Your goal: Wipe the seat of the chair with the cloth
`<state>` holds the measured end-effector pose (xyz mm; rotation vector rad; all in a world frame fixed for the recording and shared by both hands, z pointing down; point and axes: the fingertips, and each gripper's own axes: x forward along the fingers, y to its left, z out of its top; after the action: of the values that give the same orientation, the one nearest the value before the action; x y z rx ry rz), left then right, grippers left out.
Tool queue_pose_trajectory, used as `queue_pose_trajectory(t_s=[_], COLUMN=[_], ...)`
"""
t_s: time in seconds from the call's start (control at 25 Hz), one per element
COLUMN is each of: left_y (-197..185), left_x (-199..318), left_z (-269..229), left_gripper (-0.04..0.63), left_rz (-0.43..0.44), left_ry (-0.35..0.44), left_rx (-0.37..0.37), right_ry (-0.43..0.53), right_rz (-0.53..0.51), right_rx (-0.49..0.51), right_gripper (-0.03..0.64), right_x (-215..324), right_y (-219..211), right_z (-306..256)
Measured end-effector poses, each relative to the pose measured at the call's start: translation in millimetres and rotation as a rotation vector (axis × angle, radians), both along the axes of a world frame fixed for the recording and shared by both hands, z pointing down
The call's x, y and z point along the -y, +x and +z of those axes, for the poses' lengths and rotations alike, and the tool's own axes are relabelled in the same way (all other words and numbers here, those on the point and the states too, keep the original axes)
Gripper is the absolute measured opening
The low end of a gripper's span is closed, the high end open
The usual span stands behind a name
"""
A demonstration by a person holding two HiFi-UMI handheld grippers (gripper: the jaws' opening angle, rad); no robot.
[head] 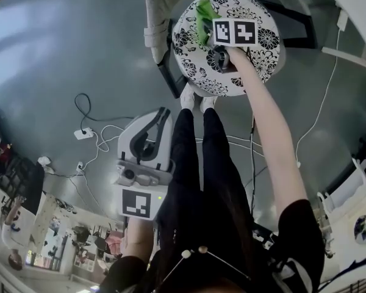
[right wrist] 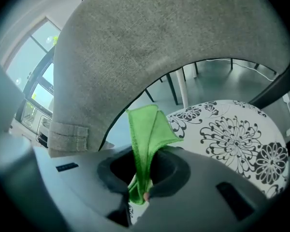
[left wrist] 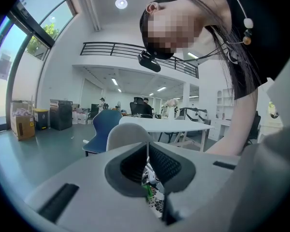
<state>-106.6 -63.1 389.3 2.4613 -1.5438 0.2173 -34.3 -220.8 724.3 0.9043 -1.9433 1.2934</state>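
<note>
Right gripper view: the right hand-held gripper (right wrist: 142,180) clamps a folded green microfibre cloth (right wrist: 146,129), its free end presented to the round floral-print chair seat (right wrist: 232,139) at four o'clock for wiping. The left hand-held gripper (left wrist: 147,170), jaws together and empty, idles.

Grey floor (head: 61,54), white cables (head: 97,152), power strip (head: 83,133), floral-seated chair (head: 192,66)

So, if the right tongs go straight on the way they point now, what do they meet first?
Probably the chair's grey backrest, near its lower edge; the green cloth held in the right tongs would touch it first. Depth is unclear.
</note>
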Motion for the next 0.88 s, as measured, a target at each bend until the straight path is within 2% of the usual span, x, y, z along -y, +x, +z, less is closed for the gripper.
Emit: queue_pose_trajectory(t_s=[0.56,0.88], left_y=[11.5,18.0], left_x=[2.9,6.9], left_z=[-4.3,-8.2], left_gripper=[0.017,0.018], left_rz=[0.039,0.05], left_ry=[0.012,0.024], left_rx=[-0.008,-0.004], right_ry=[0.024,0.035], right_rz=[0.057,0.104], right_rx=[-0.126,-0.235], right_gripper=[0.046,0.046], right_x=[8.2,13.5], right_y=[85.7,159.9], right_z=[1.9,2.9])
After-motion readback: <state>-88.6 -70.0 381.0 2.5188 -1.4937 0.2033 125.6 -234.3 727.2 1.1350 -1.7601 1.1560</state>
